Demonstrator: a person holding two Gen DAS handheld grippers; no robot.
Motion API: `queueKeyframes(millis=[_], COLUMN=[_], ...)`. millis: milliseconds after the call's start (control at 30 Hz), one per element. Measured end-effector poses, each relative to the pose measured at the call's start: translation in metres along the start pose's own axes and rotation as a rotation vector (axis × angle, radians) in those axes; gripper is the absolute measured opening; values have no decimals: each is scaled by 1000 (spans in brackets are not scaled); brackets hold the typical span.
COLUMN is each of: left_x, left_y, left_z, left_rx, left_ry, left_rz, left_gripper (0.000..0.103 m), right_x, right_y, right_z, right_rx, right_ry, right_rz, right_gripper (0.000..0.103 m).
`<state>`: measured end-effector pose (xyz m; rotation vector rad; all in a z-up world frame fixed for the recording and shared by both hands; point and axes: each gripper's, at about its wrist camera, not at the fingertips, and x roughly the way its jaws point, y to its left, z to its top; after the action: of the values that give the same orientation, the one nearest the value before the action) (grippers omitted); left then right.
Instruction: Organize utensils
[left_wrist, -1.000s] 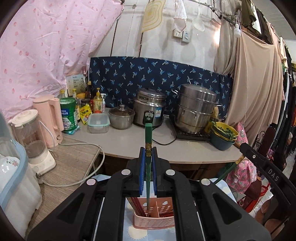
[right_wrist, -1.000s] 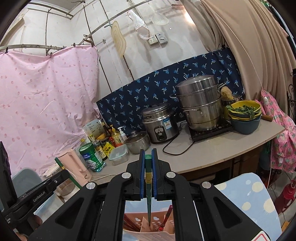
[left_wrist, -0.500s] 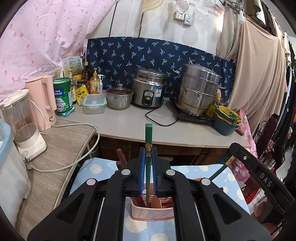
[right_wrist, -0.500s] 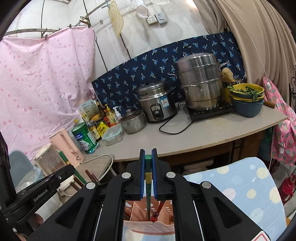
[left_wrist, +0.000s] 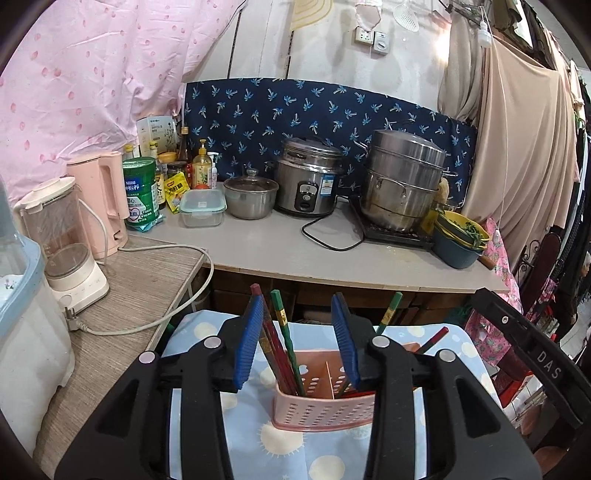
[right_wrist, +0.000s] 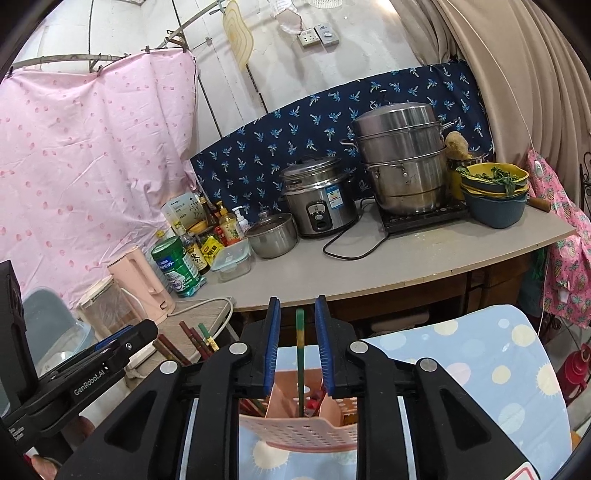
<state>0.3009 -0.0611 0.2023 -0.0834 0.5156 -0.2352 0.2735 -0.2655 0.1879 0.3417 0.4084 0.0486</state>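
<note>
A pink perforated utensil basket (left_wrist: 325, 402) stands on a blue dotted cloth (left_wrist: 280, 446). Several red and green chopsticks (left_wrist: 280, 343) lean in its left compartment. My left gripper (left_wrist: 297, 336) is open just above the basket, its blue pads on either side of the sticks, not touching them. In the right wrist view, my right gripper (right_wrist: 297, 343) is open over the same basket (right_wrist: 303, 432). A green chopstick (right_wrist: 300, 354) stands free between its pads, its lower end in the basket. Another green chopstick (left_wrist: 389, 312) leans at the basket's right.
Behind the basket runs a grey counter (left_wrist: 332, 254) with a rice cooker (left_wrist: 308, 182), a steamer pot (left_wrist: 400, 184), a small lidded pot (left_wrist: 251, 195), bowls (left_wrist: 458, 240) and bottles. A wooden side table (left_wrist: 122, 295) at left holds a blender (left_wrist: 62, 243) and a pink kettle (left_wrist: 101, 203).
Both grippers were shut on green chopsticks and lowered them toward the basket. Both have now opened and the chopsticks stand in the basket.
</note>
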Motion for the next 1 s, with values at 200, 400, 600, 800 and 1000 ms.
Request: queueKeyframes(millis=[200,400,600,800,1000], left_x=[-17,-35,-51,-62,-69], left_y=[-7,-15,-18,-19,-18], left_z=[-10,-24,-40,-61,-82], left_rx=[25,52,66,74,81], left_ry=[5,2,10,39,69], left_rz=[11,29,49,63,74], left_gripper=[37,37,37,45,47], right_x=[-21,-44,-64,-77,-90], right_y=[5,10,12,12,11], right_z=[-10,-28,-49,-75,-92], right_rx=[-18,-35,-60,-73,-73], right_ry=[6,13,33,79,103], right_rz=[15,21,11,0,-40], right_gripper=[20,27,31,36,41])
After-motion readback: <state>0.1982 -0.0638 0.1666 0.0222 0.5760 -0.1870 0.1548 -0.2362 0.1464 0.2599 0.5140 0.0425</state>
